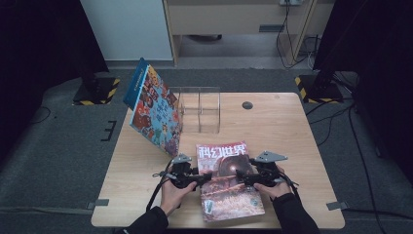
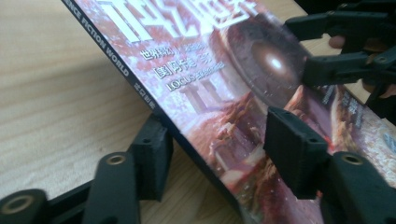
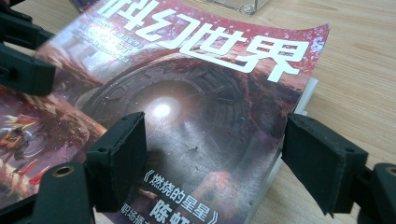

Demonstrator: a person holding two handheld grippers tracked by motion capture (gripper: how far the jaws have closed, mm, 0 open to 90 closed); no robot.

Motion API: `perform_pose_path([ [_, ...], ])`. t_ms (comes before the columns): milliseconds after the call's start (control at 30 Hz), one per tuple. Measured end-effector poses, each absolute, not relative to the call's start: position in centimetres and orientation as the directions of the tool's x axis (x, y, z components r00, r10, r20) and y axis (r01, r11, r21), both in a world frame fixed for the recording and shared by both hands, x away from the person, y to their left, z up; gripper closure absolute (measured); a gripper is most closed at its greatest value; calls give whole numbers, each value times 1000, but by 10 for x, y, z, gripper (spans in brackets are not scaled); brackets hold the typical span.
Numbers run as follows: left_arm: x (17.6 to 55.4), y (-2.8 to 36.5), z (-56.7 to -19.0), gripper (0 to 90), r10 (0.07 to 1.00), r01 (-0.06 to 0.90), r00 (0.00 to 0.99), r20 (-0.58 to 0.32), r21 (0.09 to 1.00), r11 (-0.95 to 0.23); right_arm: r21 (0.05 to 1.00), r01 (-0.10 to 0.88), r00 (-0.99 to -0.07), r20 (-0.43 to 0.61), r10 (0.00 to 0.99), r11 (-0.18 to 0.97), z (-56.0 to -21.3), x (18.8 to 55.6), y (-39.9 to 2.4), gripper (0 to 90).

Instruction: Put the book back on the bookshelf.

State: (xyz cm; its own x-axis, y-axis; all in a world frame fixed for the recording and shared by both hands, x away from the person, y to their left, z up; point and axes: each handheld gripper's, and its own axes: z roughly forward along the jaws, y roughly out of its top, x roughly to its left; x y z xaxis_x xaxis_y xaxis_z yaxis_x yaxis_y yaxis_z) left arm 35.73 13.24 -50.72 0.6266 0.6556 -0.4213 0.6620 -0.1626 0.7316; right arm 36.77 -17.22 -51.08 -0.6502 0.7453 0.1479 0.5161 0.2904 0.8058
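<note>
The left tongs (image 1: 203, 178) sit at the spine edge of the magazine (image 1: 229, 183), part-way open, with one jaw low against the bench (image 1: 292, 126) beside the spine and the other jaw over the cover; in the left gripper view the pads do not look pressed on the paper, so this reads as straddling the edge, not a grip. The right tongs (image 1: 242, 176) stand wide in the same way at the opposite, loose-page edge, one jaw above the cover art and one outside the page block, again with a gap showing in the right gripper view. The magazine lies flat on the near middle of the bench, cover up, its long axis running away from the person toward the clear plastic holder (image 1: 198, 109), title at the far end. So the magazine lies between the two tongs, each hand about equally near its own long side, and both tongs point inward across the short width. A second, colourful book (image 1: 155, 107) leans upright against the left side of the holder, well apart from the magazine. The coming move seems to turn on both tongs pinching the two long edges, since the spine side is stiff and the page side, slightly lifted at its far corner, may fan or slip.
</note>
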Motion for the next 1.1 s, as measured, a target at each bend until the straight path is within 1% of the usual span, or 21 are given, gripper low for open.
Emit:
perform_pose_path([
  [33,357,131,-504,543,653,649,641,-404,740,-179,807,514,-650,145,746,291,-511,368,-172,223],
  [100,356,126,-501,553,655,628,658,-371,751,-206,807,512,-653,142,744,294,-510,368,-172,224],
  [233,361,124,-503,553,637,648,659,-399,732,-213,809,507,-654,139,743,296,-511,368,-172,224],
  [367,367,122,-502,553,624,648,670,-403,727,-227,809,507,-658,139,740,298,-511,368,-172,224],
  [500,375,120,-500,557,629,652,664,-404,725,-223,811,502,-661,136,738,300,-511,368,-172,224],
  [700,389,124,-503,581,607,704,639,-473,678,-214,811,502,-662,137,737,301,-511,368,-172,224],
  [933,401,123,-503,622,590,733,622,-514,648,-207,811,502,-663,137,736,301,-511,368,-173,224],
  [1100,413,123,-501,626,593,738,617,-517,642,-208,811,500,-665,136,734,303,-511,368,-173,224],
])
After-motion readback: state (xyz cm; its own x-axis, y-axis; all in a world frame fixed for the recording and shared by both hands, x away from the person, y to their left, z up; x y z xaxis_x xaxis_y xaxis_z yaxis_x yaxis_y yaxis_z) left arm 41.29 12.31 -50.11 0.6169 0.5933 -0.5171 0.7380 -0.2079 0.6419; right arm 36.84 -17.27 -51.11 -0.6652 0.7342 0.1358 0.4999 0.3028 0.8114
